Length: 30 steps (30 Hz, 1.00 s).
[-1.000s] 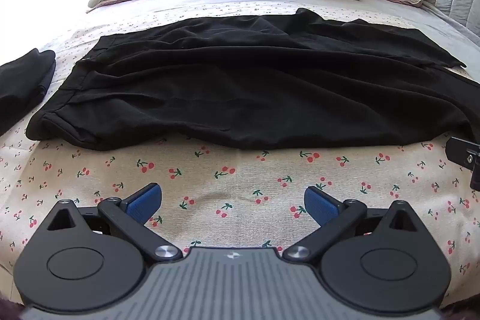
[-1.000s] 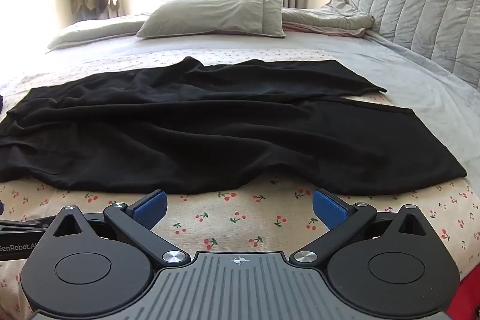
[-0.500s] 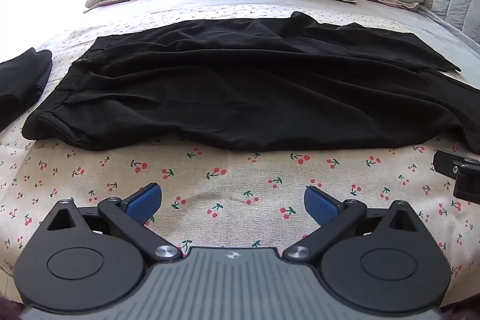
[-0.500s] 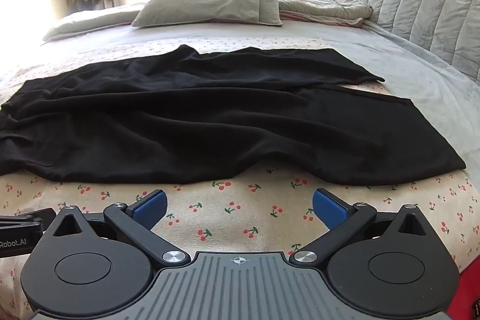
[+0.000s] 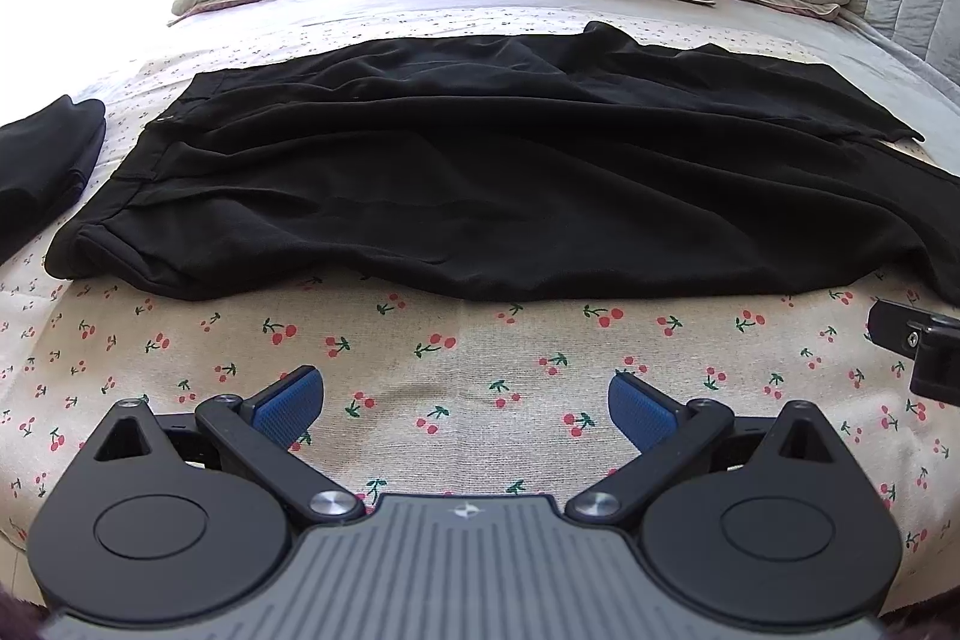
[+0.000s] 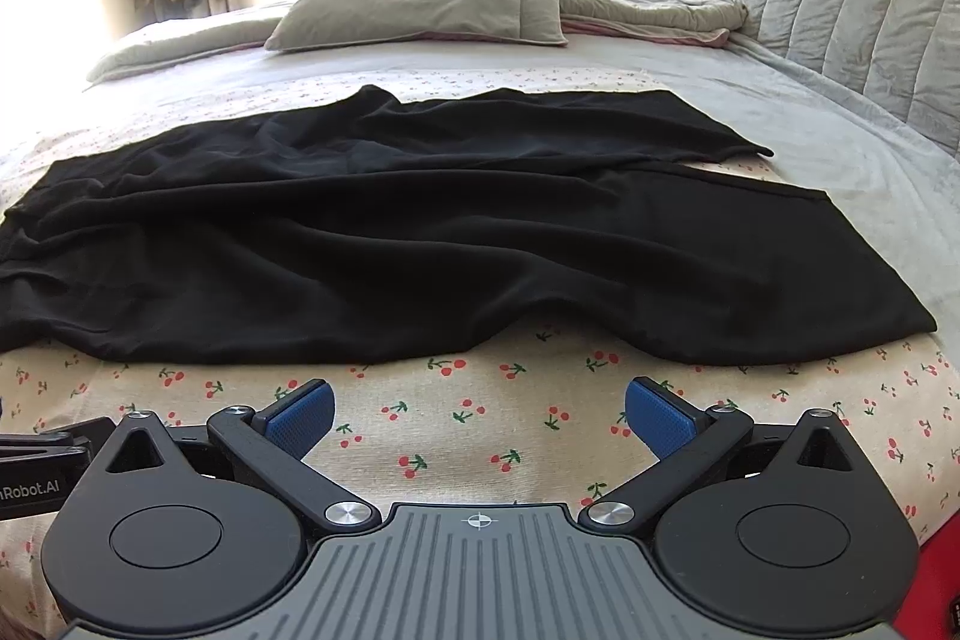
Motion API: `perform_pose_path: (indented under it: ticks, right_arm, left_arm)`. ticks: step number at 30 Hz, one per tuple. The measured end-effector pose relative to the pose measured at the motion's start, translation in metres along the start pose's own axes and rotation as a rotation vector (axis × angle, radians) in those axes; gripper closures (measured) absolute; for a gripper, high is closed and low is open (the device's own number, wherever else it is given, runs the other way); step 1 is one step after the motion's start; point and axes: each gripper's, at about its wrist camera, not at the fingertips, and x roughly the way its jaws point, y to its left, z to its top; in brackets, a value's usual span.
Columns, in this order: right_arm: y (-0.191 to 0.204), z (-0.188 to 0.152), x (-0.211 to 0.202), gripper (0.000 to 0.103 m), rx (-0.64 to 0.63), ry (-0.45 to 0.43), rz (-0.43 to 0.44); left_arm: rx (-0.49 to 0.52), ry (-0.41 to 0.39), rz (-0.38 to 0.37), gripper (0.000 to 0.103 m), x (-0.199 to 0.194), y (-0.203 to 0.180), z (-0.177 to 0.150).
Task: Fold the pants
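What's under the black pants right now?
The pants lie on a cherry-print sheet, visible along their near edge. Whatever else is beneath them is covered.

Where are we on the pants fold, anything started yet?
Done: the black pants lie spread across the cherry-print sheet, legs side by side. In hand: nothing; the left gripper and right gripper are open over the sheet, short of the pants' near edge. Left: every fold.
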Motion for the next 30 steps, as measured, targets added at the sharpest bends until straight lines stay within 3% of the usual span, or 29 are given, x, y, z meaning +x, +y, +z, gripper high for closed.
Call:
perform_pose_path:
  ticks: [30]
  right_arm:
    - [0.0041, -0.0011, 0.0017, 0.000, -0.012, 0.012, 0.005]
  left_arm:
    - [-0.009, -0.007, 0.005, 0.000, -0.0018, -0.0009, -0.0014]
